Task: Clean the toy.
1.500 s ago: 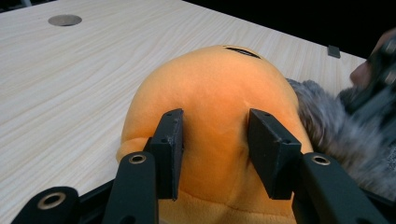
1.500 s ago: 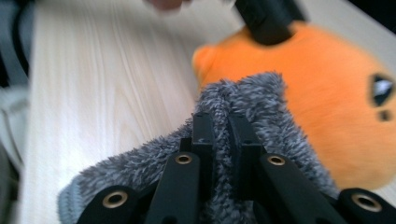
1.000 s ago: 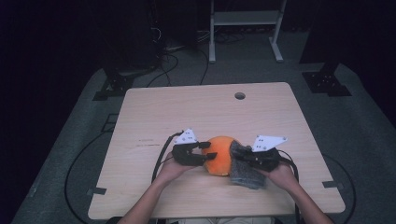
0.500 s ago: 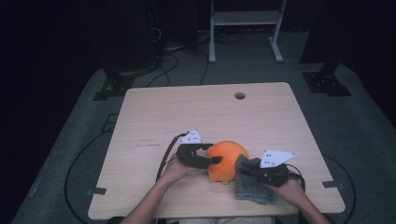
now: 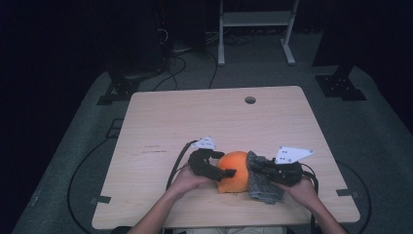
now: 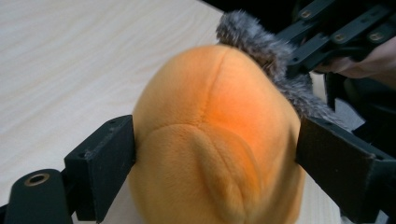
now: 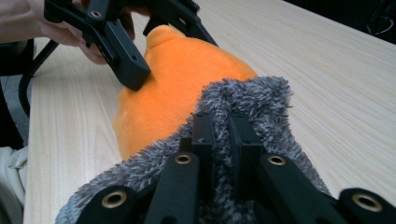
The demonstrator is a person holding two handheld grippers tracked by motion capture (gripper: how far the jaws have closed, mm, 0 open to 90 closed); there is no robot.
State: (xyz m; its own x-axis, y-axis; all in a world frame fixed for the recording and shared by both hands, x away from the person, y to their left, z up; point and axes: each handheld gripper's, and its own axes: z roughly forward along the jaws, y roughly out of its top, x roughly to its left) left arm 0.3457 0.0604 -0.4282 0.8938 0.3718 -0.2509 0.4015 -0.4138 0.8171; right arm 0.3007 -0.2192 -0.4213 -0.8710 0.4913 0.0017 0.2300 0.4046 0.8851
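An orange plush [image 5: 233, 176] lies on the wooden table [image 5: 195, 122] near its front edge. My left gripper [image 5: 228, 165] comes at it from the left. Its jaws have just been opening and now stand wide on either side of the plush [image 6: 219, 140], at its flanks without squeezing it. A grey furry fabric [image 5: 263, 187] lies against the plush's right side. My right gripper [image 5: 255, 168] is shut on that grey fabric [image 7: 261, 102], its jaws buried in the pile. From the right gripper view the left gripper [image 7: 168, 53] straddles the orange plush [image 7: 182, 79].
The table has a round cable hole [image 5: 250, 100] near its far edge. A white frame [image 5: 255, 29] and cables stand on the dark floor behind. Black cables trail from both grippers across the tabletop.
My left gripper's jaws have spread from a narrow pinch to wide around the orange plush. The right gripper and grey fabric shifted slightly right and toward the near edge.
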